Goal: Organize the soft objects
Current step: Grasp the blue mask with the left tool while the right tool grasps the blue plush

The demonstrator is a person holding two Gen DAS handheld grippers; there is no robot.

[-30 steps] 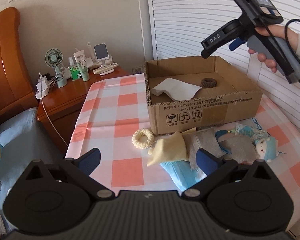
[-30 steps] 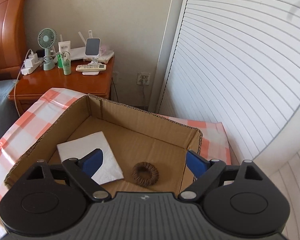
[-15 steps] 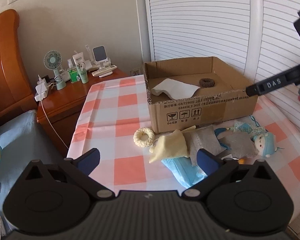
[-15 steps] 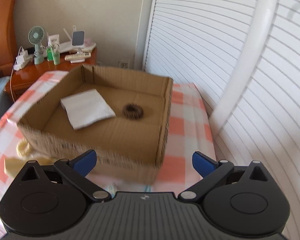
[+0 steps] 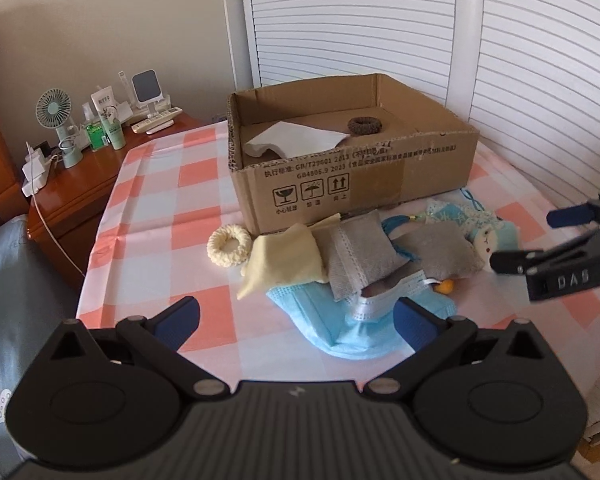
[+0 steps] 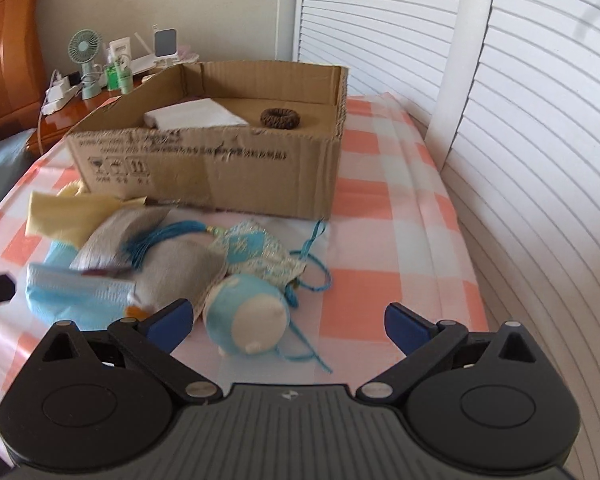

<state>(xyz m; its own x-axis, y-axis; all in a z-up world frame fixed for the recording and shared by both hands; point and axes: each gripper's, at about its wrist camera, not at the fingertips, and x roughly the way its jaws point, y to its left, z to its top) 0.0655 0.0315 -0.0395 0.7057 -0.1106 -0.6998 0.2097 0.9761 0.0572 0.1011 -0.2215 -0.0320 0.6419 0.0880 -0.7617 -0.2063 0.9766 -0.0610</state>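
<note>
Two grippers hung over the checked surface as you worked the pile of soft things. Your right gripper stood with fingers spread wide and nothing between them, just above a blue-and-white plush toy. Your left gripper also held its fingers apart and empty, near a blue face mask. Behind the mask lay a grey pouch, a yellow cloth bag and a cream knitted ring, all crowded against the front wall of the cardboard box. Inside the box sat a folded white cloth and a brown knitted ring, apart from each other. A blue tassel draped across the grey pouch beside an embroidered blue sachet.
</note>
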